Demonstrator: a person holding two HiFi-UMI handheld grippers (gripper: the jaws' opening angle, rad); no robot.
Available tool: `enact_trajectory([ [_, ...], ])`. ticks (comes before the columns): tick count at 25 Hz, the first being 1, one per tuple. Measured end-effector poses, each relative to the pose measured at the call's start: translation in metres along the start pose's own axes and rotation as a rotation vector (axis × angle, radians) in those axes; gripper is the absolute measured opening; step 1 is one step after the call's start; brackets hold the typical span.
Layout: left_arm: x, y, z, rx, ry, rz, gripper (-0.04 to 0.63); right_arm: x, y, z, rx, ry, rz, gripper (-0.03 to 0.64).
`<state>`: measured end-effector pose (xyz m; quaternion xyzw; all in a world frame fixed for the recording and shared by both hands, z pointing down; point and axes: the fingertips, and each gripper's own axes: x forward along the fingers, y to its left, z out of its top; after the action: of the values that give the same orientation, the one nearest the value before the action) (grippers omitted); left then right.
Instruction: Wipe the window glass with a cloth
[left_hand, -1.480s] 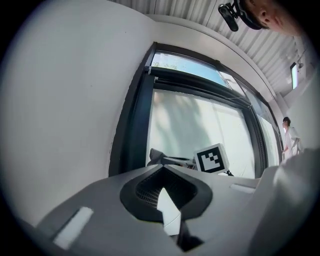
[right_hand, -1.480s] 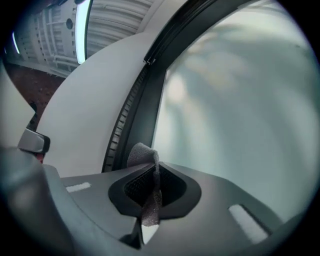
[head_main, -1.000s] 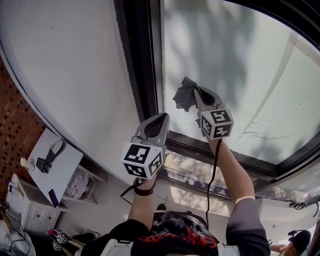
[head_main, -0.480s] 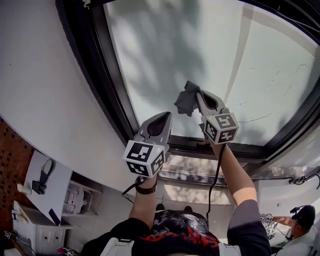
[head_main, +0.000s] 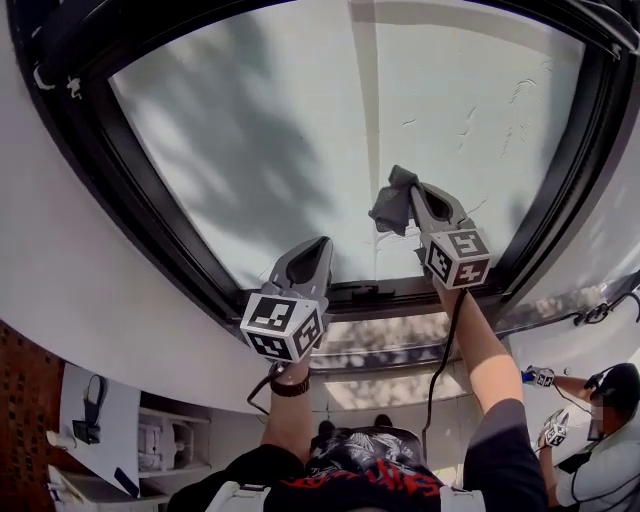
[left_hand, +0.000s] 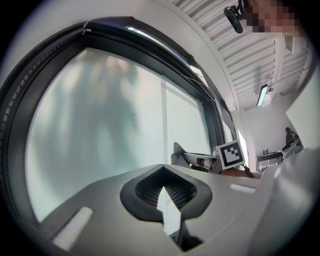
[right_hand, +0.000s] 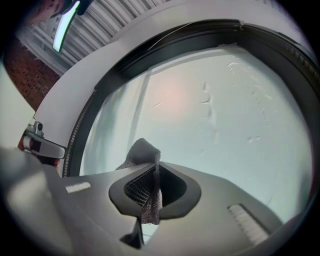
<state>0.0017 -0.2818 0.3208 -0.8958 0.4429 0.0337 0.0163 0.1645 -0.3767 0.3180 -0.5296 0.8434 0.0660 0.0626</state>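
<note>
My right gripper (head_main: 416, 196) pinches the dark grey cloth (head_main: 392, 206) between its jaws, raised in front of the window glass (head_main: 250, 140) near the pane's lower edge; I cannot tell whether the cloth touches it. My left gripper (head_main: 316, 250) hangs just beside it, jaws pressed together on nothing.

surface: white table (head_main: 115, 405), lower left of head view, below the wall | on it: black device with looped strap (head_main: 88, 428) near its left edge; small pale object (head_main: 62, 438) just beside that; slim dark object (head_main: 127, 482) at the near corner | adjacent: white shelf unit (head_main: 160, 440), contents unclear
</note>
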Motion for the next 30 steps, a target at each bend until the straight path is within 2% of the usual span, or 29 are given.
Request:
enact_trajectory([
  [5,0.028,-0.038,-0.009,-0.003,0.01,-0.069,0.0,-0.055,-0.087,0.001,-0.016,0.02,-0.152,0.017],
  [12,0.059,-0.072,-0.019,-0.01,0.031,-0.092,0.0,-0.117,-0.199,-0.011,-0.029,0.082,-0.329,0.017],
  [14,0.065,-0.084,-0.013,-0.007,0.019,-0.112,0.0,-0.134,-0.219,-0.012,-0.032,0.1,-0.371,0.017],
  [18,0.062,-0.079,-0.013,-0.01,0.012,-0.092,0.0,-0.137,-0.233,-0.01,-0.031,0.096,-0.403,0.017],
  [20,0.058,-0.069,-0.016,-0.013,0.017,-0.067,0.0,-0.131,-0.227,-0.007,-0.018,0.079,-0.384,0.017],
  [23,0.046,-0.055,-0.018,-0.005,0.019,-0.032,0.0,-0.115,-0.189,0.009,0.005,0.026,-0.292,0.017],
  [26,0.027,-0.031,-0.021,0.008,0.026,0.024,0.0,-0.085,-0.113,0.03,0.007,-0.046,-0.132,0.017],
  [30,-0.018,0.014,-0.019,0.013,0.025,0.122,0.0,-0.033,0.012,0.04,0.049,-0.112,0.106,0.017],
])
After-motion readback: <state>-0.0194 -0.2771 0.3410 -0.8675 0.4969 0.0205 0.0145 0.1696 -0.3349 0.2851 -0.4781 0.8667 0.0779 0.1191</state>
